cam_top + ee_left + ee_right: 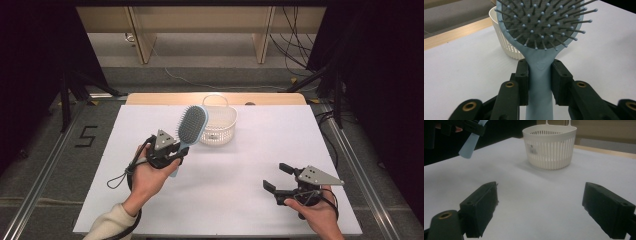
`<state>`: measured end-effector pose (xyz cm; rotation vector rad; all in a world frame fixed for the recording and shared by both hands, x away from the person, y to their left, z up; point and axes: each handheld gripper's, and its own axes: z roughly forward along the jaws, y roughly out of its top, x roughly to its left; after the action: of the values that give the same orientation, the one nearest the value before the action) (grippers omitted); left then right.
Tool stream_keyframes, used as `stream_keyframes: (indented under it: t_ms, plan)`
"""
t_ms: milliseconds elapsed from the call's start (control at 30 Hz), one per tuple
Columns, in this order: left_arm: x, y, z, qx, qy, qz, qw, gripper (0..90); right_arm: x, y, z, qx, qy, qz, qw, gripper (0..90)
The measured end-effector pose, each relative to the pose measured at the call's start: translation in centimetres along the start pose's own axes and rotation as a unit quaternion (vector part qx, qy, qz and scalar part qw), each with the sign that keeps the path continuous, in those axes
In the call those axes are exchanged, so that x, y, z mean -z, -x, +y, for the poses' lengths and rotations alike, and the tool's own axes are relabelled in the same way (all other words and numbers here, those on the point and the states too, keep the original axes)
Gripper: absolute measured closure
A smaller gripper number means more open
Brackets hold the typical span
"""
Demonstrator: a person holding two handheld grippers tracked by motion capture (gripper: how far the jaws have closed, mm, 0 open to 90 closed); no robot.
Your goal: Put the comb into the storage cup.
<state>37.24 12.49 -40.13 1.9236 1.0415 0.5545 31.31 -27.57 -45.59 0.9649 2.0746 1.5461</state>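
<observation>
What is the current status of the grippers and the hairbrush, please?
Left gripper shut on hairbrush handle, brush raised beside white basket. Right gripper open, empty, low over table. Nothing between brush and basket.

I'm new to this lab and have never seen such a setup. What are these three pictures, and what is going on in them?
No robot arm here: a person at a table holds a hand-operated claw in each hand. The high view looks down from above the person's side. The other two pictures come from small cameras riding on each claw, looking along its two black jaws.

The left claw is shut on the handle of a light blue hairbrush; the left gripper view shows the jaws pressing that handle from both sides, bristles facing the camera. The right claw is open and holds nothing, its jaws wide apart above the white table.

On the table stands a white slatted plastic basket with a handle, beyond the brush.
</observation>
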Motion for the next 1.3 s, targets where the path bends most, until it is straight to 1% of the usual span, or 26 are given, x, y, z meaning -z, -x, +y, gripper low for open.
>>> stream_keyframes:
  t_ms: [367, 800, 933, 1233, 1300]
  plan:
    - [-0.2, -0.1, 0.4, 0.001, 0.004, 0.000, 1.0000, 70.0, 0.1, 0.1, 0.0, -0.001, 0.003, 0.001, 1.0000, 13.4]
    - [0.0, -0.6, 1.2, 0.009, 0.019, 0.006, 0.9998, 70.0, 0.0, 0.1, 0.0, -0.001, 0.003, 0.001, 1.0000, 13.2]
    - [0.0, -0.6, 1.4, 0.008, 0.026, 0.006, 0.9996, 70.0, 0.0, 0.1, 0.0, -0.001, 0.003, 0.000, 1.0000, 13.2]
    - [-0.2, -0.5, 1.8, 0.006, 0.030, 0.006, 0.9995, 70.0, 0.0, 0.1, 0.0, -0.001, 0.004, 0.001, 1.0000, 13.0]
    - [-0.2, -0.5, 1.9, 0.002, 0.030, 0.008, 0.9995, 70.0, 0.1, 0.1, 0.0, -0.003, 0.005, 0.000, 1.0000, 13.0]
